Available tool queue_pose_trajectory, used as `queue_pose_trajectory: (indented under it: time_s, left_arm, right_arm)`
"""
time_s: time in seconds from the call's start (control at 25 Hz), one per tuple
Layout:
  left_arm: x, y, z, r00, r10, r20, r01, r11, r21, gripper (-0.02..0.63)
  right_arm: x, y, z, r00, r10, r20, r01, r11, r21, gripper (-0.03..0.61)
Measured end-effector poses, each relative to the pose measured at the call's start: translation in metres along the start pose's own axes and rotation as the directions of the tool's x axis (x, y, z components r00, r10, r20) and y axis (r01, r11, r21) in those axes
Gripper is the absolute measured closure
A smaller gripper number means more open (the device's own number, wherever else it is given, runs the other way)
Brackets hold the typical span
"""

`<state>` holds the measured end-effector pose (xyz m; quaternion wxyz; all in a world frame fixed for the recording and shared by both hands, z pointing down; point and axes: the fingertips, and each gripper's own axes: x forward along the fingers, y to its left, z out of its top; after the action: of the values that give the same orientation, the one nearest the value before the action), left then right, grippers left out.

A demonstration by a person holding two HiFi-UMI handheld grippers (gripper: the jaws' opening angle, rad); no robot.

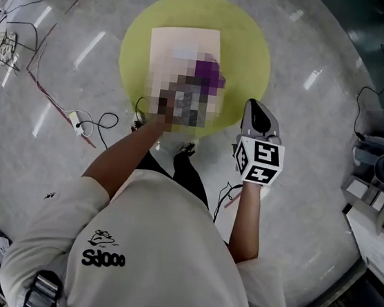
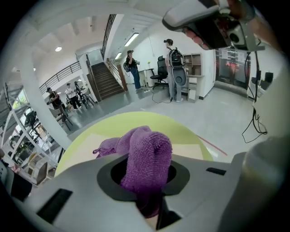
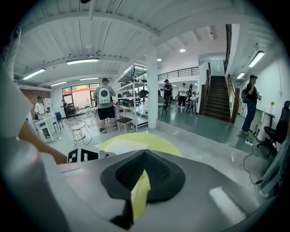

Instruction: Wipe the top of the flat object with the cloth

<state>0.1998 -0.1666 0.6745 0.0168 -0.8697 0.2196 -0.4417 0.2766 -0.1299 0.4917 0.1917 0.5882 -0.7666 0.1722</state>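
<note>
A pale flat board (image 1: 181, 44) lies on a round yellow-green table (image 1: 250, 45). A purple cloth (image 1: 210, 73) rests bunched on the board's right part. In the left gripper view the same cloth (image 2: 147, 154) rises from between the jaws of my left gripper (image 2: 148, 190), which is shut on it just above the board (image 2: 86, 141). A mosaic patch covers that gripper in the head view. My right gripper (image 1: 255, 112) hovers off the table's near right edge, shut with nothing held, and its marker cube (image 1: 258, 162) faces up.
Cables and a power strip (image 1: 79, 126) lie on the floor left of the table. Shelving and equipment (image 1: 377, 200) line the right side. Several people, a wire chair (image 3: 77, 128) and a staircase (image 3: 219, 97) stand farther off.
</note>
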Motion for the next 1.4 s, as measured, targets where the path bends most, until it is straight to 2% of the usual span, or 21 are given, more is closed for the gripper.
queue_pose_trajectory:
  time_s: [0.2,0.32,0.48,0.72,0.84,0.92,1.16,1.4]
  left_arm:
    - [-0.03,0.027,-0.049,0.998,0.046,-0.05,-0.05,0.996,-0.08,0.545]
    - [-0.052,0.045,-0.082,0.992,0.093,-0.088,-0.102,0.989,-0.103,0.545]
    - [-0.081,0.064,-0.119,0.98,0.142,-0.141,-0.165,0.972,-0.166,0.545]
    - [-0.103,0.058,-0.145,0.967,0.18,-0.179,-0.22,0.945,-0.241,0.545]
    - [-0.101,0.049,-0.138,0.966,0.193,-0.17,-0.231,0.941,-0.246,0.545]
    - [-0.095,0.04,-0.125,0.973,0.174,-0.15,-0.207,0.948,-0.244,0.545]
    - [-0.063,0.004,-0.072,0.993,0.074,-0.089,-0.09,0.975,-0.204,0.545]
    - [-0.031,-0.039,-0.023,0.998,-0.055,-0.042,0.049,0.989,-0.136,0.545]
  right_arm:
    - [0.019,0.025,0.008,0.999,0.05,0.016,-0.05,0.999,0.0,0.568]
    - [0.03,0.044,0.013,0.995,0.093,0.024,-0.093,0.996,-0.005,0.568]
    - [0.043,0.07,0.022,0.988,0.151,0.028,-0.15,0.988,-0.038,0.568]
    - [0.049,0.087,0.029,0.98,0.198,0.026,-0.194,0.976,-0.095,0.568]
    - [0.042,0.085,0.029,0.98,0.196,0.026,-0.192,0.975,-0.108,0.568]
    - [0.036,0.077,0.026,0.983,0.183,0.025,-0.18,0.978,-0.107,0.568]
    - [0.016,0.047,0.01,0.992,0.123,0.01,-0.122,0.989,-0.085,0.568]
    - [-0.005,0.019,-0.005,0.999,0.037,-0.005,-0.038,0.998,-0.042,0.569]
